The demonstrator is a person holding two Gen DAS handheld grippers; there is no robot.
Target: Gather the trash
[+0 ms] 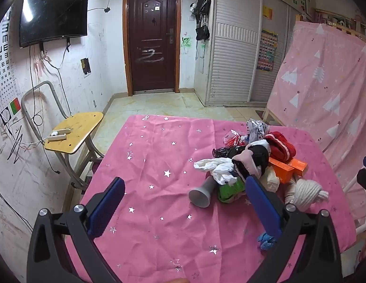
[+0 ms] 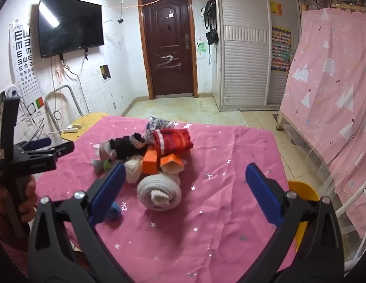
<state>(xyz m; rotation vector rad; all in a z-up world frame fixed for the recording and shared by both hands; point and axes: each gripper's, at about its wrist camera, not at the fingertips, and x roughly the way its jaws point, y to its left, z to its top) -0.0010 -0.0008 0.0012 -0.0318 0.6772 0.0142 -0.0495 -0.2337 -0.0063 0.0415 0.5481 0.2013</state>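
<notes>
Trash pile (image 1: 249, 162) ahead of left gripper (image 1: 185, 188) | both jaws apart, empty | white plastic bag (image 1: 216, 167) probably light, crumply; pinch a fold | right gripper (image 2: 185, 176) idle

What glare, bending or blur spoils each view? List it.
Left wrist view: lamp glare on the TV, door frame bowed by the fisheye, corners black. Right wrist view: same TV glare, bare lamp flaring at the top, slightly soft edges.

Both tongs, L (image 1: 185, 184) & R (image 2: 185, 172), wide open, empty.
</notes>
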